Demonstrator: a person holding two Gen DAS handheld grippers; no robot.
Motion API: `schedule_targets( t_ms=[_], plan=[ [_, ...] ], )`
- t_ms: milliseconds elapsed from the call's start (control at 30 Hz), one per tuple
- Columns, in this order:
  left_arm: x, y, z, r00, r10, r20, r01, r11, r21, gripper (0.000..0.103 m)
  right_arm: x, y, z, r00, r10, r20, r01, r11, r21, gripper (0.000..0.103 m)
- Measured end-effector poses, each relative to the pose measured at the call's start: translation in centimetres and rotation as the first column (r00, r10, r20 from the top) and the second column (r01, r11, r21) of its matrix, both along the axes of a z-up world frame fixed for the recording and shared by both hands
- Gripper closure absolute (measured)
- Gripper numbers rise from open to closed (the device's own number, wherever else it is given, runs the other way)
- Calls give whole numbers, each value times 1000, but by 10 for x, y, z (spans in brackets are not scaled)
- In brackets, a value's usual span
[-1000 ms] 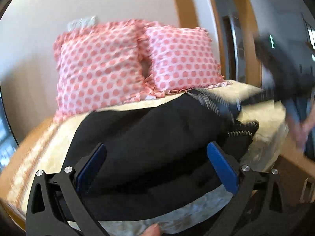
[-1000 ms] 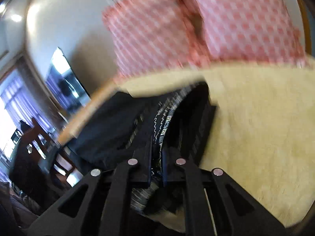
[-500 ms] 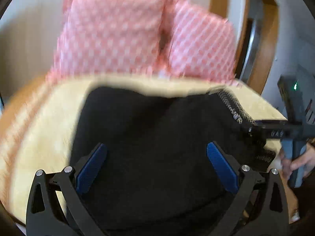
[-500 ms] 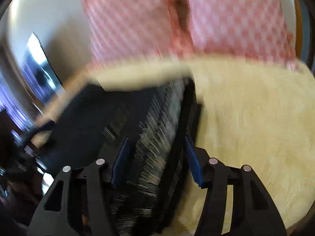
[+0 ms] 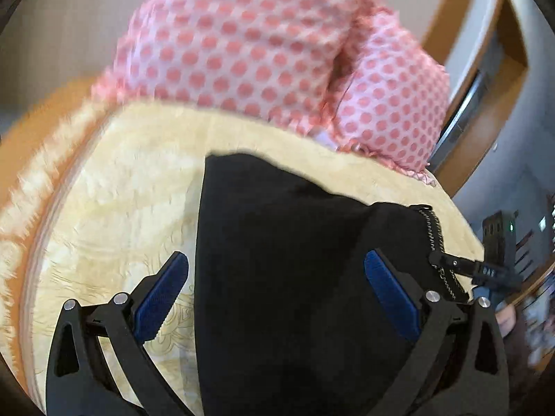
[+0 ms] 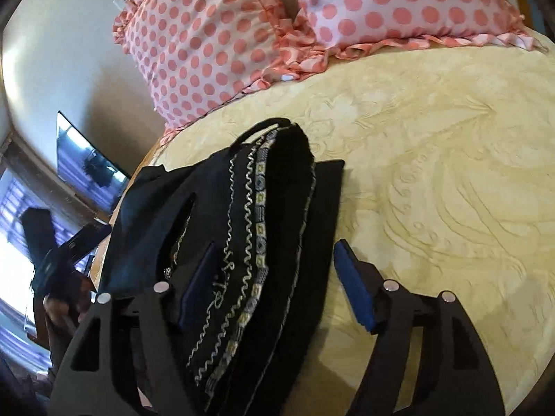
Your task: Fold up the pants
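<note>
The black pants [image 5: 288,270] lie folded on the cream bedspread [image 5: 114,208]. They also show in the right wrist view [image 6: 236,228], with embroidered silver and patterned trim [image 6: 258,208] along one edge. My left gripper [image 5: 277,298] is open and empty, its blue pads [image 5: 161,296] apart over the black cloth. My right gripper [image 6: 274,284] is open and empty, its jaws on either side of the trimmed edge. The right gripper's tip also shows in the left wrist view [image 5: 461,265], at the pants' trimmed edge.
Two pink polka-dot pillows [image 6: 222,34] lean against the wall at the head of the bed. A wooden door frame [image 5: 485,79] stands to the right. A television [image 6: 86,163] and a window are beyond the bed's left edge. The bedspread [image 6: 451,173] stretches right of the pants.
My right gripper was shut on the trimmed edge of the pants a second ago and has opened and let go. Both grippers have moved over the bed, and the pants now lie flat.
</note>
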State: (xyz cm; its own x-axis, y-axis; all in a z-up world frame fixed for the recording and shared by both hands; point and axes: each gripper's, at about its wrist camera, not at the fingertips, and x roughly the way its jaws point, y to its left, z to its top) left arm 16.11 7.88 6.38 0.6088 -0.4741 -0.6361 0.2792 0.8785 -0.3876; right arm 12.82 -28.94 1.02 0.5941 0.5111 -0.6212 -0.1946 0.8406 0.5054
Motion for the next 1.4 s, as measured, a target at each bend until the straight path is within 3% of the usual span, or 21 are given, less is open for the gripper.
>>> schedule_targets(
  t_ms=[33,133,167,200,267,300,333,433,567,700,800,900,967,1033,1133,1200,1267,1400],
  plan=[
    [10,2,-8,998,-8,-56,6,1000,-25,1,4,2,0,1000,14,5,-14,1000,-4,32],
    [18,-1,-20,991,-40,-130,34,998,-49,3,2,10,1,999,41,34,-39,998,-50,37],
    [19,-3,-20,989,-54,-137,48,998,-45,3,2,10,0,998,44,38,-42,998,-53,42],
    [19,-4,-20,987,-60,-146,54,998,-45,5,1,10,0,998,50,46,-47,997,-55,55],
    [20,-3,-22,985,-38,-168,35,999,-21,22,-2,12,4,995,69,78,-65,997,-48,74],
    [19,-2,-22,985,-27,-172,27,1000,0,39,-3,12,5,994,72,84,-68,996,-52,79],
    [18,-1,-21,985,-33,-172,35,999,11,53,-2,13,7,993,74,87,-70,996,-53,81],
    [15,0,-16,987,-39,-155,43,999,20,69,2,11,15,993,83,89,-82,997,-15,88],
    [23,-6,0,994,-36,-101,37,999,5,81,19,10,36,989,87,117,-82,996,-47,90],
    [57,-27,18,999,-39,-29,39,999,23,84,53,-1,65,980,41,193,-24,996,-89,91],
    [101,-44,23,1000,-26,-10,26,1000,11,84,89,-16,79,971,-11,237,43,991,-127,91],
    [151,-63,11,1000,-10,-29,11,1000,27,83,136,-37,63,982,-76,171,99,986,-131,90],
    [171,-69,-7,996,15,-88,-10,998,61,75,160,-44,34,991,-129,45,134,979,-156,89],
    [180,-71,-22,991,36,-129,-29,998,56,59,164,-49,19,986,-164,11,164,975,-152,81],
    [178,-67,-21,991,63,-121,-54,996,78,43,161,-61,18,980,-199,-17,196,975,-107,61],
    [170,-60,-11,991,99,-90,-89,990,107,41,151,-66,28,972,-233,-1,232,966,-115,48],
    [153,-50,9,993,114,-20,-111,988,109,29,133,-68,46,964,-260,62,266,957,-118,48],
    [105,-50,40,997,4,80,-2,1000,-27,11,88,-48,77,979,-128,157,119,991,63,39]
  ],
)
